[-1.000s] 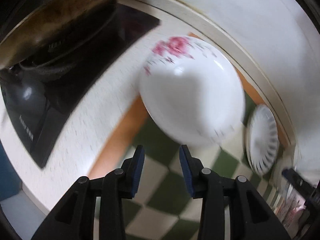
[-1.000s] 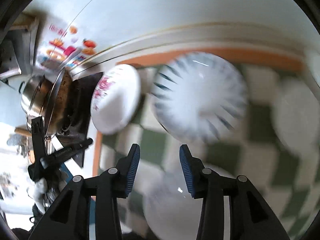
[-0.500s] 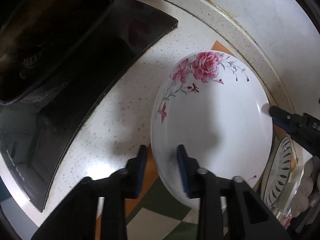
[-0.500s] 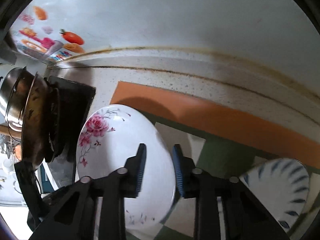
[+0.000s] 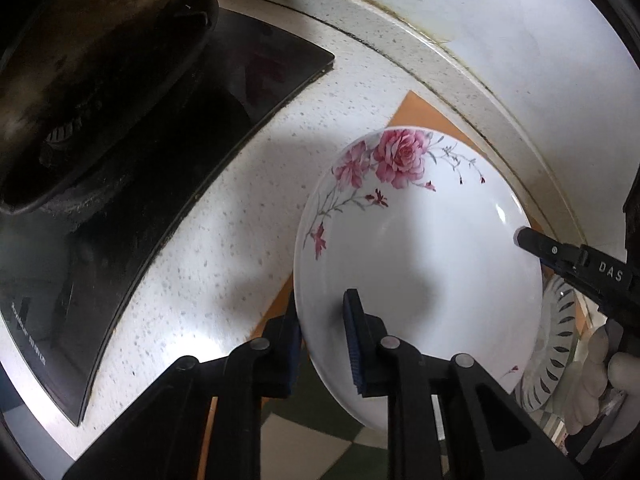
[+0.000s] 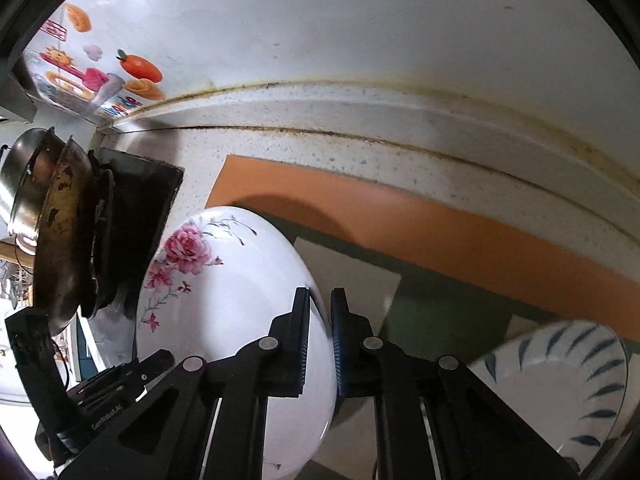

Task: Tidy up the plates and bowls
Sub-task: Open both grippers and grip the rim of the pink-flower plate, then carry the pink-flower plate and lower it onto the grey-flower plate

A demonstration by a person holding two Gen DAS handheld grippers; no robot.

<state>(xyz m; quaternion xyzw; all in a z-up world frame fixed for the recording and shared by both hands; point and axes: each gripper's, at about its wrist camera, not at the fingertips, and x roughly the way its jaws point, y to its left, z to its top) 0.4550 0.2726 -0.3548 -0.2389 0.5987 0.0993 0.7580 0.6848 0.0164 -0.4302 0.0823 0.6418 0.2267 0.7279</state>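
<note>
Left wrist view, rose plate (image 5: 420, 248) tilted, flowers far side, left gripper (image 5: 324, 344) and right gripper (image 6: 320, 340) just closed, grasping opposite rims.

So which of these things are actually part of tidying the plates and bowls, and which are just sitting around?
Part of the job:
- rose-patterned plate, its rim clamped on opposite sides by the left hand-held gripper and the right hand-held gripper
- blue-striped plate, beside it on the checkered mat

Just lying about:
- black stove top
- blackened pan
- wall stickers

White rose-patterned plate (image 5: 420, 264) on checked mat (image 6: 440, 312), beside blue-striped plate (image 6: 560, 384).
</note>
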